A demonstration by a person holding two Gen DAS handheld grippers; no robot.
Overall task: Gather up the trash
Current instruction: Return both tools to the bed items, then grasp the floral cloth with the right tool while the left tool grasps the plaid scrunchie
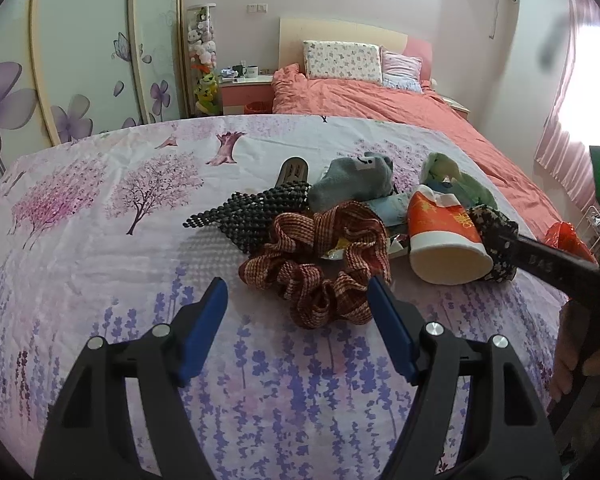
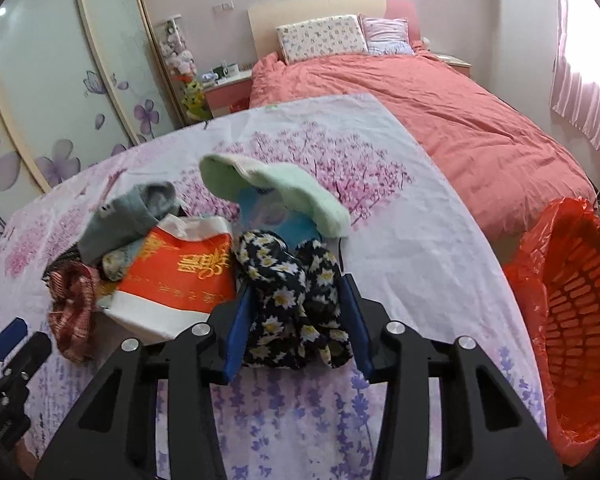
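You're in a pink-walled bedroom.
Far ahead stands a bed in coral bedding; flower-printed wardrobe doors left, bright curtained window right.

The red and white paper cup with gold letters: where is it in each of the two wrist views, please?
Left wrist view: the red and white paper cup lies on its side right of centre, between the brown checked scrunchie and the black floral scrunchie.
Right wrist view: the cup lies left of centre, against the black floral scrunchie.
Shared landmark: the pink bed behind.
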